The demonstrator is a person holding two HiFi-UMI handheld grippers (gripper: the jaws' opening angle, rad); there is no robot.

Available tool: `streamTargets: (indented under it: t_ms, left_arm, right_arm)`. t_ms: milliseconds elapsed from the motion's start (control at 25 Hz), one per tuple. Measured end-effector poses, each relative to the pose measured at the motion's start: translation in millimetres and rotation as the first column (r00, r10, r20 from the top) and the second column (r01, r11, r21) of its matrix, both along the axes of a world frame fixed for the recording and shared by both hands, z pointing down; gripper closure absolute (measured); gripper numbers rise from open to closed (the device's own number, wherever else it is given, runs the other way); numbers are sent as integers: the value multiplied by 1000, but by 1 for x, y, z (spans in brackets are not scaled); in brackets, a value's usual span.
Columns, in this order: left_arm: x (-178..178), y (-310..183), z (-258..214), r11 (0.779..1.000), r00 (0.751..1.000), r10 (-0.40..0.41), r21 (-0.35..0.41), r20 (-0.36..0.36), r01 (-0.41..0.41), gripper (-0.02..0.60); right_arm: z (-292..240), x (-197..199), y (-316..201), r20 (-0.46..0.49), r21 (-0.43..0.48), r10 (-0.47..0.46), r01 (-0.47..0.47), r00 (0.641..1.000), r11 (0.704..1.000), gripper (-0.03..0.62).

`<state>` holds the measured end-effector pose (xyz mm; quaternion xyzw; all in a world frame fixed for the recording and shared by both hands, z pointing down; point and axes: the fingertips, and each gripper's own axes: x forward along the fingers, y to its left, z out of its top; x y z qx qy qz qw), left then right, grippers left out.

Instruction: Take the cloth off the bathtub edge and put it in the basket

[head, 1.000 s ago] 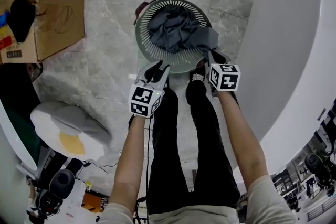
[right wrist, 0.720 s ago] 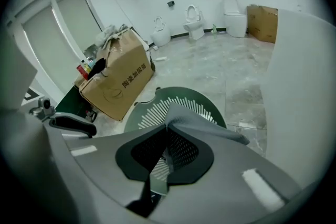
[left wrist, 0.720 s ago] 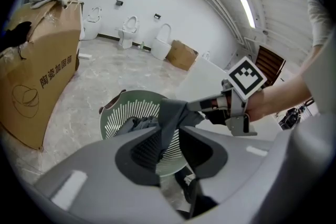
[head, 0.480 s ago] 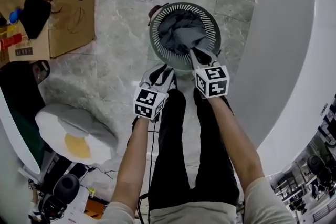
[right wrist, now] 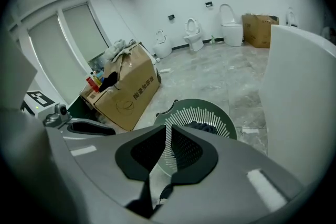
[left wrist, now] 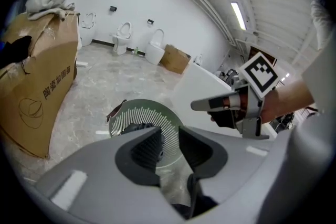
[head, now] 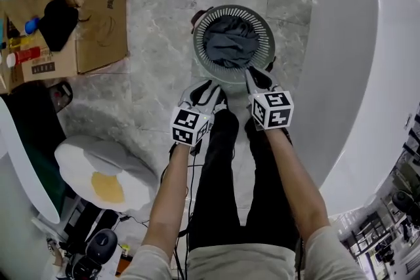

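Cloth (head: 230, 42) lies bunched inside the round slatted basket (head: 199, 49) on the marble floor (head: 151, 75) in the head view. The white bathtub (head: 367, 62) is just beside it to the right, and no fabric shows on the tub's edge. The left gripper (head: 205, 90) and right gripper (head: 256, 79) hover over the near rim, above the person's legs (head: 220, 160). Judged from this, the drop is made and the danger lies in the retreat. The basket looks light (and the person stands just beside it), so a nudge from a foot or a low gripper could tip it and spill the load.

In the left gripper view, the jaws stand a little apart with nothing between them, and the basket's slats show through the gap. A dark fold sits high against those slats. If a thread clings to a pad, pulling away could drag the cloth over the rim.

In the right gripper view, the jaws are pressed together, empty, and aimed at the basket, where the cloth crests near the top edge. A cardboard box (right wrist: 128, 92) stands well apart on the floor. A heap that high could slump over the side if the basket is jolted.
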<state>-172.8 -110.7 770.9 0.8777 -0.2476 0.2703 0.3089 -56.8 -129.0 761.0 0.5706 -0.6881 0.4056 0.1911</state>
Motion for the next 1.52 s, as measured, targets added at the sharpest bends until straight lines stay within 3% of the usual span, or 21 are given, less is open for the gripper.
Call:
streamTargets:
  t_ms: [320,480,680,1040,1520]
  left_arm:
    - [10,24,-56,997,997,-77,30,-30,78,446]
    - [20,50,-96,994,994,-97,42,-48,99,446]
    - [19,82,-165,992,991,-125,22,-51,126,446]
    - [30,121,-288,980,982,-179,77,-57,183,446]
    - [52,183,-377,967,973,-205,133,-102,217,446]
  right_arm:
    - [-59,14,54,11,34,2,-2,1000,999,579]
    - [-99,25,85,12,53,-10,10,1000,999,545]
    - [-159,31,123,28,26,-1,0,1000,1000,514]
    - [-265,39,178,82,73,8,-14,997,997,513]
    - [-354,36,240,118,163,-60,40,991,986,513]
